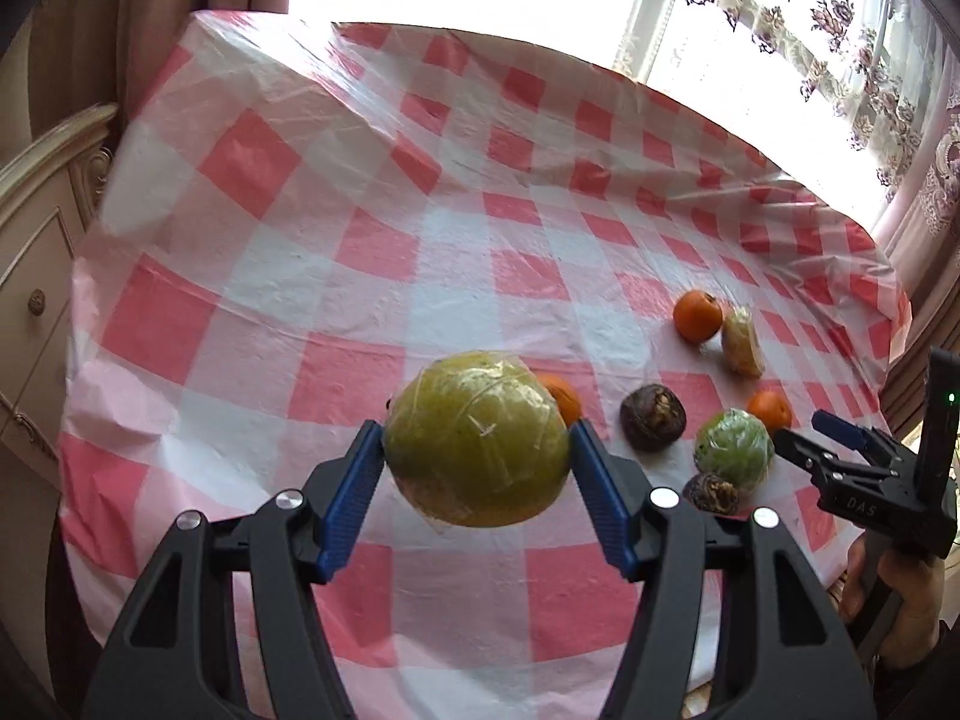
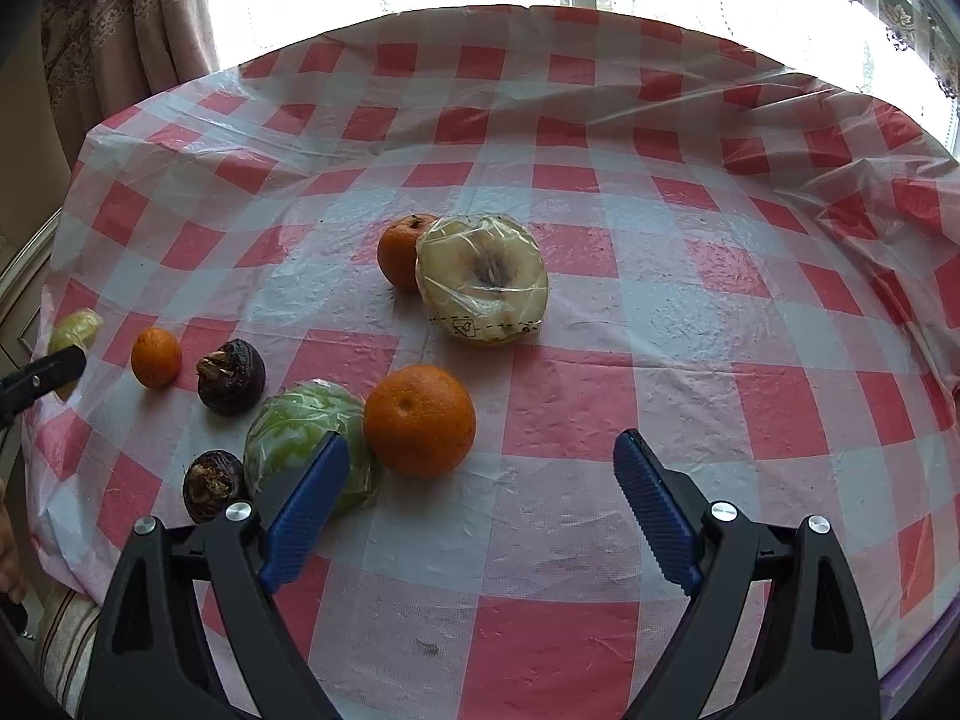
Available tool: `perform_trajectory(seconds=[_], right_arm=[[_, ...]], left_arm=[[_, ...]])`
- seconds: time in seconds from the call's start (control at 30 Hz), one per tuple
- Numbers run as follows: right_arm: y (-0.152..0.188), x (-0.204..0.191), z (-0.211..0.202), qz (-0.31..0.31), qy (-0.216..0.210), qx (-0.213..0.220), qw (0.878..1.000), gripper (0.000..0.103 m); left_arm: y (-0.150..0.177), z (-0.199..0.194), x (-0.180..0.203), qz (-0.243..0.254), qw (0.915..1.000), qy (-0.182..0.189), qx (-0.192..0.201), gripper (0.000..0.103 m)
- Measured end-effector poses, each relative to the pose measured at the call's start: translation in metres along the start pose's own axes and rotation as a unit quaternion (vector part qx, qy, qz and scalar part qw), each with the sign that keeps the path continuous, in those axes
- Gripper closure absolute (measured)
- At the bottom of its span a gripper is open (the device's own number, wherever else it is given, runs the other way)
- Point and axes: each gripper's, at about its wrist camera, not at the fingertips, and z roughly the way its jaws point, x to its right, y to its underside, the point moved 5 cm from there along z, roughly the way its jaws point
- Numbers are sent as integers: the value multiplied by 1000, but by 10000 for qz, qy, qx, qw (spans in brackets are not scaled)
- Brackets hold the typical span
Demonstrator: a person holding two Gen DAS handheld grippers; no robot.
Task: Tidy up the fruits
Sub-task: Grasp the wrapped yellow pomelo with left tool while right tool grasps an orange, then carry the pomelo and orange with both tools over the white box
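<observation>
The left gripper clamps a large plastic-wrapped yellow-green fruit between its blue pads, clear of the checkered tablecloth. Risk: the slick wrap and round form may let the fruit slip or rotate out.

The right gripper is spread wide and holds nothing. Just beside its left finger lie a wrapped green fruit and an orange; a careless closure could nudge either into rolling. Beyond the fingertips, a wrapped cut fruit rests against a second orange.
</observation>
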Motion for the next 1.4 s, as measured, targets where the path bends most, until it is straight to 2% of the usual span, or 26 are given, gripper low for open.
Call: perform_trajectory(seconds=[0.1, 0.2, 0.4, 0.6, 0.77, 0.93, 1.0, 1.07, 1.17, 1.4], right_arm=[[1, 6, 6, 104, -73, -125, 9998, 17], [2, 6, 8, 38, -96, -179, 9998, 17], [3, 8, 8, -8, -158, -203, 9997, 18], [-3, 7, 4, -91, -157, -79, 9998, 18], [-7, 0, 9, -237, -232, -132, 9994, 27], [-12, -5, 17, -323, -342, -223, 9986, 30], [-11, -8, 22, -362, -483, -310, 9977, 38], [-10, -16, 21, -427, -720, -305, 9960, 61], [-6, -22, 15, -591, -603, -239, 9961, 63], [4, -14, 1, -429, -536, -189, 9975, 63]], left_arm=[[-15, -15, -8, 17, 9998, -106, 184, 39], [-15, -19, -4, 93, 9998, -97, 169, 39], [11, -2, 29, 267, 9995, 125, -101, 39], [30, 12, 51, 506, 9983, 134, -269, 39], [35, 15, 50, 501, 9984, 3, -273, 39], [38, 15, 57, 611, 9976, -59, -314, 39], [39, 15, 58, 627, 9974, -93, -338, 39], [41, 15, 61, 653, 9971, -105, -363, 39], [44, 12, 67, 689, 9969, -128, -368, 39], [52, 5, 79, 809, 9961, -136, -311, 39]])
